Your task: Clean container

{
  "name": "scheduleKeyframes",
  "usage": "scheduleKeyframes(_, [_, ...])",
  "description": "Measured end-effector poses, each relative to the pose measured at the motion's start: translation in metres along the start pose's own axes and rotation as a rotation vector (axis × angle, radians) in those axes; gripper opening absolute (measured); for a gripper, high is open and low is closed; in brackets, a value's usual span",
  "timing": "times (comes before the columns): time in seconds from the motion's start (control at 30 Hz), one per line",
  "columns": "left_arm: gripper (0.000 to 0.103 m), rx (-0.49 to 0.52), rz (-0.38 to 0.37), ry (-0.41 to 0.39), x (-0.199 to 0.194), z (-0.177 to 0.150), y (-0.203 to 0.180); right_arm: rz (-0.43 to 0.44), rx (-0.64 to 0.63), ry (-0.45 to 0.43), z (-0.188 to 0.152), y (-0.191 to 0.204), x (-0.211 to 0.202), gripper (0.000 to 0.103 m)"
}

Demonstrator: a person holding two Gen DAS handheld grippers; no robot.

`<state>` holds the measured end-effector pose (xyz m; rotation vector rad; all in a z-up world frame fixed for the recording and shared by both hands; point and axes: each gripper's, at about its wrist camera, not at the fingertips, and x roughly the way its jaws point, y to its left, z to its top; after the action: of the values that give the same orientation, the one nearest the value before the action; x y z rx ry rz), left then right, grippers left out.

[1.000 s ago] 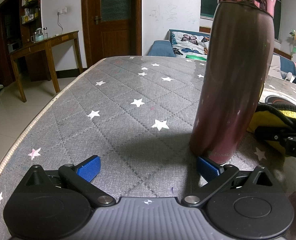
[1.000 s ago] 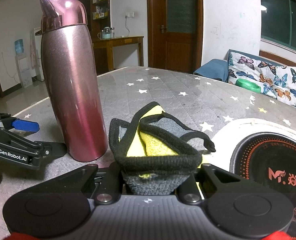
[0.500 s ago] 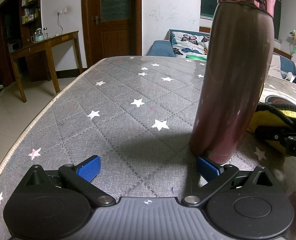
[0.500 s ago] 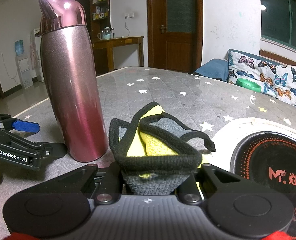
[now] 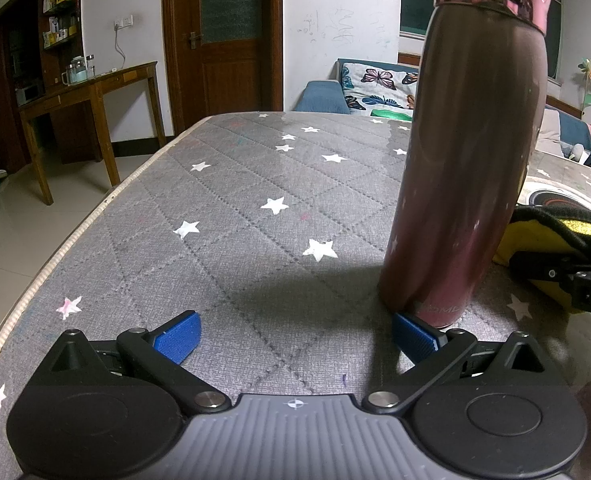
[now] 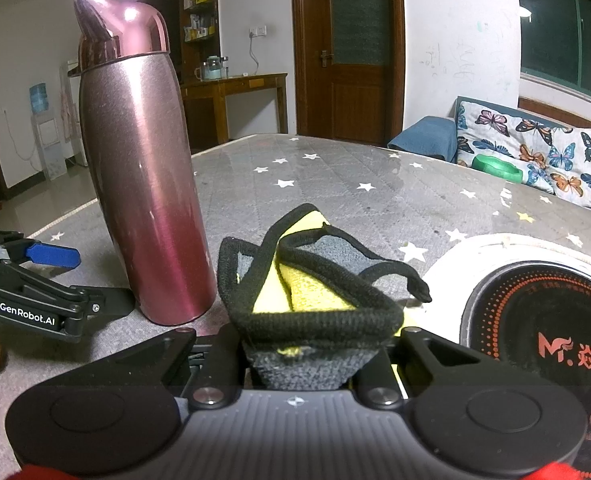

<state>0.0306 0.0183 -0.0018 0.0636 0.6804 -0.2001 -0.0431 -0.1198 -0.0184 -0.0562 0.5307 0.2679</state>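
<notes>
Left wrist view: flask (image 5: 467, 168) and left gripper (image 5: 295, 336) unmoved.

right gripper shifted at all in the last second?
Yes, slightly. In the right wrist view the pink bottle stands a touch further left against the doorway behind it than a second ago, so the right gripper, shut on the cloth, crept rightward.

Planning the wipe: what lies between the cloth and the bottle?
Nothing: in the right wrist view only bare table cover separates cloth from bottle.
</notes>
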Motion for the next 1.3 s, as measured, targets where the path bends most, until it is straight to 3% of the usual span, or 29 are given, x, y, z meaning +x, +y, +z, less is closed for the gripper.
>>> scheduleKeyframes(0.57, [0.103,-0.006,0.007,0.011,-0.001,0.000,-0.001,0.007,0.012,0.001,0.000,0.000,0.000,0.015])
scheduleKeyframes(0.93, [0.103,-0.040,0.047,0.085,-0.006,0.005,-0.007,-0.011,-0.010,0.008,-0.001,0.006,0.000,0.016])
scheduleKeyframes(1.3, [0.103,-0.051,0.047,0.153,-0.020,0.001,-0.017,0.017,0.069,0.018,-0.004,0.003,-0.010,0.016])
